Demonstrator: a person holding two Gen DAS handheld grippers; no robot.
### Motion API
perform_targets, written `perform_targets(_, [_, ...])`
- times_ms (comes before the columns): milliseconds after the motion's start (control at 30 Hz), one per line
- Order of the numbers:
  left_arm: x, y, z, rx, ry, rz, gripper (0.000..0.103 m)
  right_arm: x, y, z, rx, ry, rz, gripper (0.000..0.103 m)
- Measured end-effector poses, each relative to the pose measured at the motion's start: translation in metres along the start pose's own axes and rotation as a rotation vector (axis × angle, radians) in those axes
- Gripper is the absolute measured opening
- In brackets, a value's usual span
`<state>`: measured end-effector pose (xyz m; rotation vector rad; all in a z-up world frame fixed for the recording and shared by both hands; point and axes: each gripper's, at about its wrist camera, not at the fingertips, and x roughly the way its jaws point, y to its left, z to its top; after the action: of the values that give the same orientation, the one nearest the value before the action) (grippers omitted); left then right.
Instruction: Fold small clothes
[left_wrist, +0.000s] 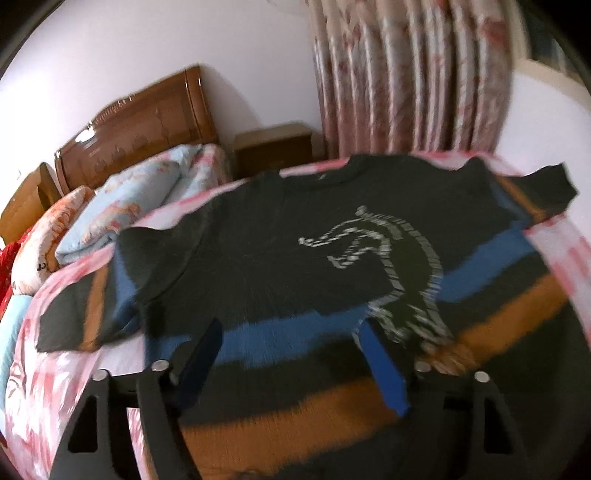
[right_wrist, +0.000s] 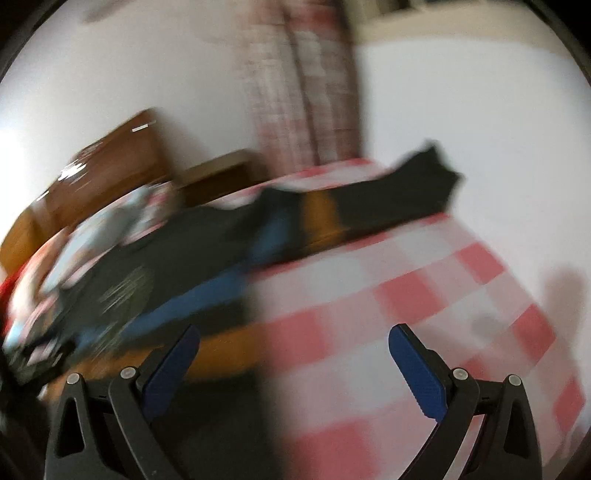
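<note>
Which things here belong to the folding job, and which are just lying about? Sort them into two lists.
Part of the job:
sweater, spread flat on the checked sheet
left gripper, open
right gripper, open

Just lying about:
folded quilt
headboard
bedside cabinet
curtain

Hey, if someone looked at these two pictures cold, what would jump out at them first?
A dark sweater with blue and orange stripes and a white outline drawing lies spread flat across the pink checked bedcover, filling the left view. The left tongs hang open above its lower stripes, and the right tongs are open over its right edge. Behind stand a wooden headboard and a floral curtain.
</note>
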<state>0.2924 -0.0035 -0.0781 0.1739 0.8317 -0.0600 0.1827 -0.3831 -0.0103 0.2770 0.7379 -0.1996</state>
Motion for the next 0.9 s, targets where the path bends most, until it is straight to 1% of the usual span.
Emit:
perform_targets(67, [0.022, 0.009, 0.008, -0.024, 0.032, -0.010, 0.074, 0.024, -0.021, 0.020, 0.052, 0.015, -0.061, 0.103])
perform_targets(133, [0.037, 0.018, 0.012, -0.047, 0.045, -0.018, 0.074, 0.054, -0.045, 0.042, 0.131, 0.049, -0.098, 0.103])
perform_targets(167, [0.041, 0.023, 0.012, -0.062, 0.036, -0.041, 0.074, 0.067, -0.052, 0.050, 0.153, 0.056, -0.126, 0.103])
perform_targets(233, [0.049, 0.035, 0.015, -0.115, 0.053, -0.118, 0.074, 0.089, -0.063, 0.067, 0.172, 0.064, -0.181, 0.103])
perform_targets(300, [0.050, 0.041, 0.015, -0.137, 0.045, -0.147, 0.075, 0.109, -0.074, 0.080, 0.194, 0.072, -0.223, 0.103])
perform_targets(333, [0.051, 0.039, 0.014, -0.125, 0.047, -0.151, 0.079, 0.116, -0.080, 0.087, 0.204, 0.073, -0.234, 0.103])
perform_targets(367, [0.052, 0.036, 0.015, -0.095, 0.053, -0.157, 0.086, 0.124, -0.085, 0.092, 0.216, 0.079, -0.249, 0.103])
perform_targets(400, [0.052, 0.030, 0.015, -0.053, 0.062, -0.161, 0.089, 0.135, -0.091, 0.098, 0.235, 0.089, -0.266, 0.103])
perform_targets(433, [0.053, 0.029, 0.015, -0.044, 0.064, -0.165, 0.090, 0.140, -0.095, 0.101, 0.247, 0.091, -0.273, 0.103])
perform_targets(500, [0.053, 0.033, 0.015, -0.061, 0.064, -0.185, 0.091, 0.152, -0.099, 0.108, 0.262, 0.094, -0.283, 0.103])
perform_targets(533, [0.053, 0.032, 0.015, -0.064, 0.065, -0.183, 0.091, 0.157, -0.098, 0.112, 0.245, 0.094, -0.306, 0.103])
perform_targets(567, [0.055, 0.032, 0.016, -0.061, 0.068, -0.177, 0.091, 0.159, -0.095, 0.112, 0.231, 0.095, -0.312, 0.103])
perform_targets(667, [0.058, 0.031, 0.020, -0.058, 0.087, -0.170, 0.096, 0.171, -0.087, 0.123, 0.167, 0.083, -0.308, 0.103])
perform_targets(733, [0.061, 0.031, 0.023, -0.053, 0.104, -0.173, 0.099, 0.167, -0.080, 0.126, 0.108, 0.029, -0.309, 0.103])
perform_targets(767, [0.062, 0.031, 0.023, -0.051, 0.106, -0.172, 0.099, 0.161, -0.080, 0.124, 0.120, -0.004, -0.281, 0.103])
perform_targets(800, [0.062, 0.031, 0.023, -0.050, 0.104, -0.173, 0.099, 0.150, -0.080, 0.123, 0.154, -0.055, -0.225, 0.103])
perform_targets(833, [0.063, 0.032, 0.023, -0.052, 0.103, -0.175, 0.099, 0.138, -0.075, 0.122, 0.159, -0.108, -0.190, 0.103])
perform_targets(900, [0.062, 0.033, 0.023, -0.057, 0.098, -0.181, 0.099, 0.115, -0.047, 0.124, 0.087, -0.183, -0.125, 0.103])
